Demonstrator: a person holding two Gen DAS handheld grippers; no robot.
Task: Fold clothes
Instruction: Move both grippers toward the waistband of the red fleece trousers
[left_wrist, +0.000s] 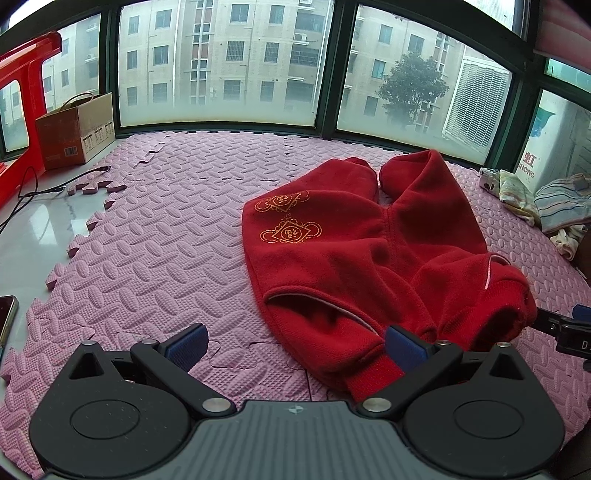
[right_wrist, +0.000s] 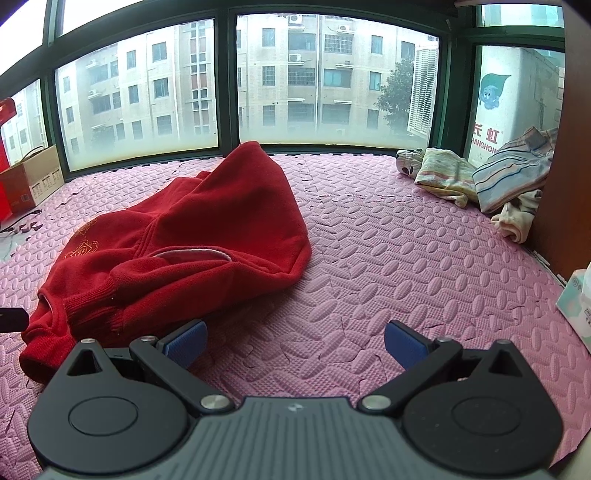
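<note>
A red fleece hoodie (left_wrist: 354, 251) with gold prints lies crumpled on the pink foam mat (left_wrist: 166, 229). It also shows in the right wrist view (right_wrist: 177, 243), left of centre. My left gripper (left_wrist: 295, 347) is open; its right finger touches the hoodie's near cuff, nothing is held. My right gripper (right_wrist: 295, 343) is open and empty over bare mat, just right of the hoodie's hem. Part of the right gripper shows at the right edge of the left wrist view (left_wrist: 565, 325).
A pile of folded and loose light clothes (right_wrist: 480, 181) lies at the far right by the window. A cardboard box (left_wrist: 77, 129), a red plastic frame (left_wrist: 18, 110) and a black cable (left_wrist: 37, 192) sit far left. A phone (left_wrist: 7, 314) lies at the left edge. A tissue pack (right_wrist: 576, 306) is at right.
</note>
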